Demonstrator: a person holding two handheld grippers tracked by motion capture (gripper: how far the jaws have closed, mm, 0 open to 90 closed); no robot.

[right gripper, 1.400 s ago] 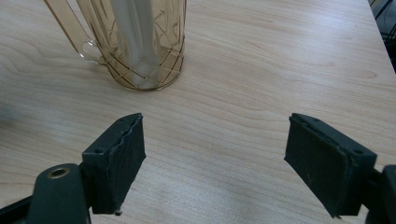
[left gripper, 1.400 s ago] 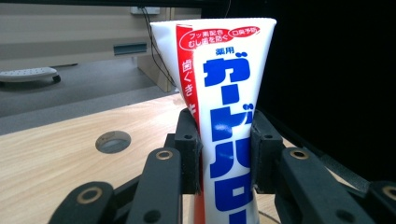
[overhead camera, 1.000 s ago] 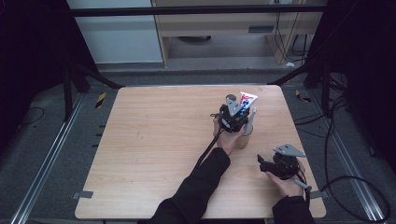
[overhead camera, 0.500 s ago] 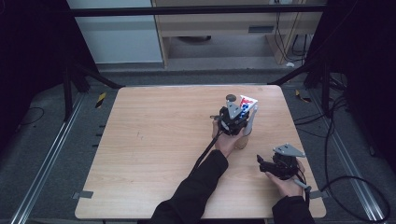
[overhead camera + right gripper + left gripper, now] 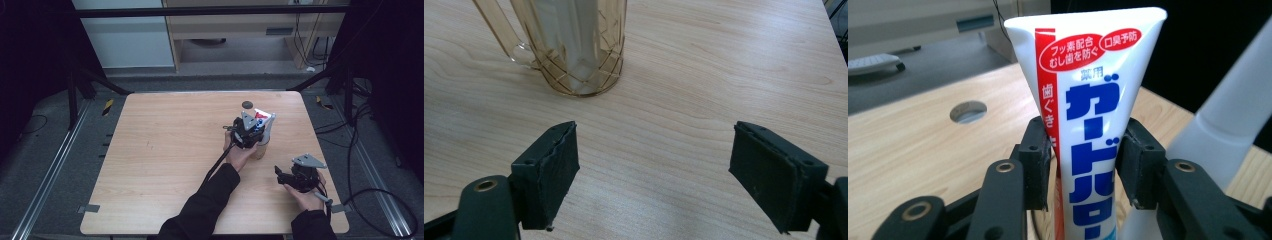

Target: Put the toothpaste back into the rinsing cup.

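A pale wooden table (image 5: 165, 165) is standing on a grey carpeted floor (image 5: 45, 165), with dark drapes closing in both sides of the room and a light wood cabinet (image 5: 240, 25) sitting beyond the far edge. A round hole (image 5: 247, 104) is showing in the tabletop near that far edge.

On the right half of the table an amber glass mug (image 5: 574, 45) is standing upright (its handle is pointing to the left in the right gripper view), and a white toothpaste tube (image 5: 1088, 100) with red and blue lettering is standing in it beside a white toothbrush handle (image 5: 1228, 125).

The left gripper (image 5: 248, 131) is hovering over the mug, the tube standing between its jaws; they have just been opening, and a narrow gap is showing on each side of the tube, so the pads are no longer pressing it.

The right gripper (image 5: 281, 175) is resting low near the table's right front corner, jaws spread wide with nothing between them, the mug lying just ahead of it.
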